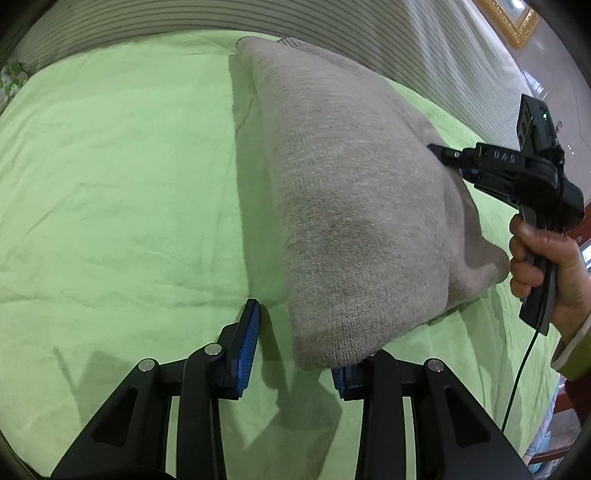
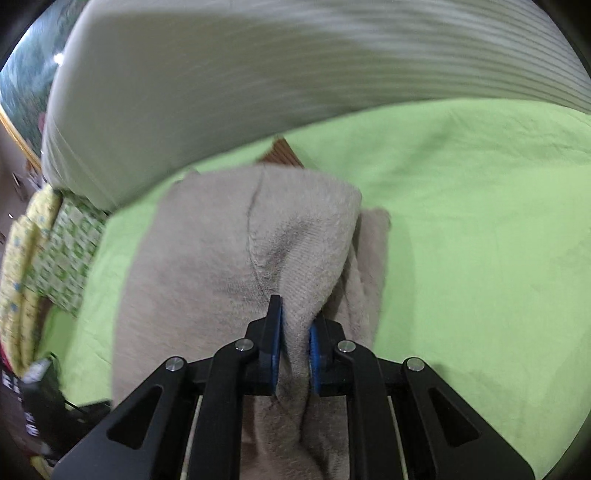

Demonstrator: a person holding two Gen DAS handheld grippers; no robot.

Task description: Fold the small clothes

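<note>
A beige knitted garment (image 1: 351, 192) lies partly lifted over the green bedsheet (image 1: 110, 184). In the left wrist view my right gripper (image 1: 441, 153), held by a person's hand (image 1: 535, 258), pinches the garment's far right side. In the right wrist view, my right gripper (image 2: 295, 328) is shut on a bunched fold of the garment (image 2: 221, 240), with cloth squeezed between its blue pads. My left gripper (image 1: 295, 332) stands at the garment's near corner. That corner drapes over its right finger, while its left pad (image 1: 245, 343) stays apart from the cloth.
A grey-and-white striped cushion (image 2: 258, 74) runs along the far edge of the bed (image 2: 480, 221). Patterned yellow-green bedding (image 2: 55, 243) is piled at the left of the right wrist view. A brown ribbed piece (image 2: 280, 153) shows just beyond the garment. A gold frame (image 1: 513, 22) hangs on the wall.
</note>
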